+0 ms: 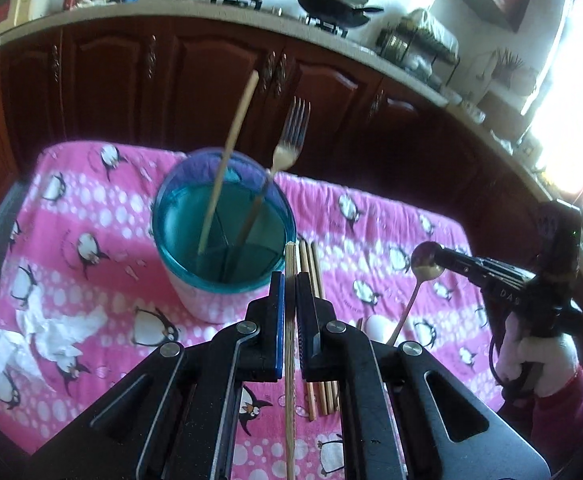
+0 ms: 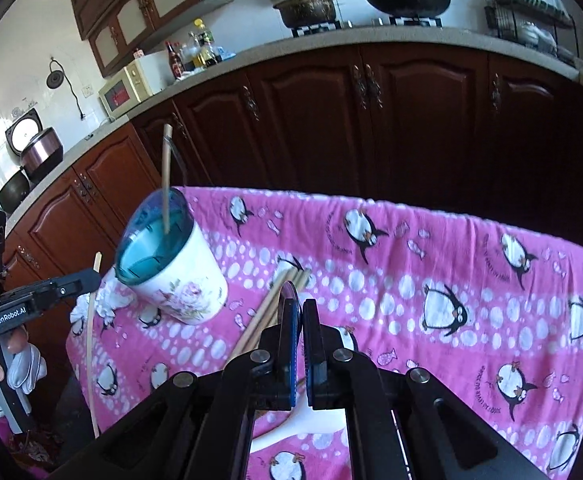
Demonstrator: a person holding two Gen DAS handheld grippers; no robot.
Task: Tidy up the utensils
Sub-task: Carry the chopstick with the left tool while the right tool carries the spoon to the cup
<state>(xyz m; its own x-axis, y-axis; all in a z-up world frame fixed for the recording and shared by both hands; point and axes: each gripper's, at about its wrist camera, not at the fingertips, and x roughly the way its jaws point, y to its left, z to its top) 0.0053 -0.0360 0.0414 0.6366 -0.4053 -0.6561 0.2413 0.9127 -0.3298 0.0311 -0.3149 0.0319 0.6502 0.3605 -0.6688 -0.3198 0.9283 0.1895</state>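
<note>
A white floral holder with a blue rim [image 1: 223,236] stands on the pink penguin cloth; it also shows in the right wrist view [image 2: 171,272]. In it stand one chopstick [image 1: 231,152] and a fork [image 1: 287,140]. My left gripper [image 1: 290,280] is shut on a chopstick [image 1: 290,360], held just right of the holder, above several loose chopsticks [image 1: 319,392] on the cloth. My right gripper [image 2: 301,308] is shut on a gold spoon [image 1: 425,264], whose bowl edge [image 2: 291,290] pokes out between the pads.
The pink cloth [image 2: 411,280] covers a small table. Crumpled white tissue [image 1: 39,336] lies at its left. A white spoon [image 1: 377,328] lies near the chopsticks. Dark wooden cabinets [image 2: 371,120] and a counter stand behind.
</note>
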